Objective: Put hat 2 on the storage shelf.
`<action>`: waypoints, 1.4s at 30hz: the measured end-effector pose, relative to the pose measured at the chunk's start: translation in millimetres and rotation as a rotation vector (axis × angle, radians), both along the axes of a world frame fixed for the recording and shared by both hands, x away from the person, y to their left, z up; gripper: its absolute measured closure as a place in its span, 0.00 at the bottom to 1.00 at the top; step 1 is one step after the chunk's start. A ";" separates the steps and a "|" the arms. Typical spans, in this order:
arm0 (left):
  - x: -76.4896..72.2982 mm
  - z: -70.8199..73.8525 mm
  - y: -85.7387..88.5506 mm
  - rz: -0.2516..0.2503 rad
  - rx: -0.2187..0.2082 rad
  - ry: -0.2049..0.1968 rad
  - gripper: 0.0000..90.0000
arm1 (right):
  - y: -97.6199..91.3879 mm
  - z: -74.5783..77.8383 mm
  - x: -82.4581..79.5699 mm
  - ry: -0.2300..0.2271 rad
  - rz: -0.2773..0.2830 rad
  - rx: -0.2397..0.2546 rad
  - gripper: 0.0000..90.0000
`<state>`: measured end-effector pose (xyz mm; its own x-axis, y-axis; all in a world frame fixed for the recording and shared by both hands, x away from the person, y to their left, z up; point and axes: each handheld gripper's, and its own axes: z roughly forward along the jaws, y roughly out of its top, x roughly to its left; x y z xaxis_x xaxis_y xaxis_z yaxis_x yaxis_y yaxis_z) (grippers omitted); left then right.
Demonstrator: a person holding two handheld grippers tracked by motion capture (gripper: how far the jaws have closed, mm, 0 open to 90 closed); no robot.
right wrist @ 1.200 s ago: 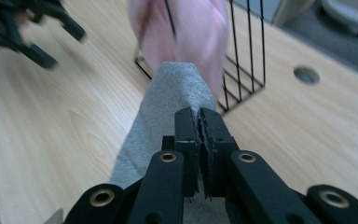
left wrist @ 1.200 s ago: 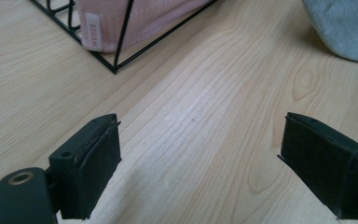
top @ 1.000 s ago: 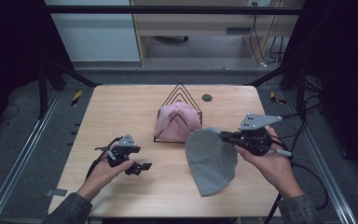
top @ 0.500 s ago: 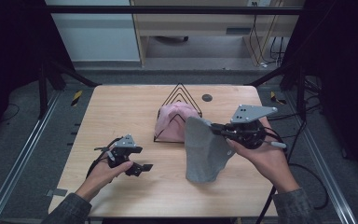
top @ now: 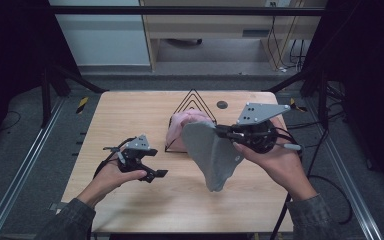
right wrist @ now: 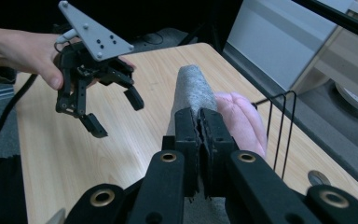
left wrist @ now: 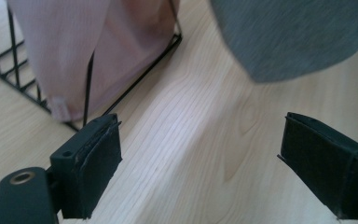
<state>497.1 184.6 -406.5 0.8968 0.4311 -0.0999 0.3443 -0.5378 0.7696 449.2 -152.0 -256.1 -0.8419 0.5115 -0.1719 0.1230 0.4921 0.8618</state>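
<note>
Grey cloth (top: 212, 152) pinched in right claw (top: 219, 131) – left claw (top: 156, 170) wide open, empty; pink cloth (top: 182, 127) in wire rack (top: 192, 102).

The rack (top: 194, 102) stands mid-table (top: 130, 110) with a cloth (top: 180, 131) in it. Before it hangs the hat (top: 212, 155), right of the left gripper (top: 152, 167).

grey cloth (top: 214, 152), limp, hanging above table
</note>
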 end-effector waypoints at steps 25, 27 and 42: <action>13.0 28.6 -28.7 -0.053 -0.025 -0.065 0.41 | 37.8 10.0 5.4 0.009 0.066 0.030 0.96; 15.3 28.8 -32.3 -0.044 -0.040 -0.066 0.49 | 36.8 8.0 6.4 0.014 0.064 0.035 0.96; 11.0 49.1 -35.2 -0.060 -0.017 -0.074 0.93 | 6.5 -16.2 17.5 0.072 -0.048 0.075 0.96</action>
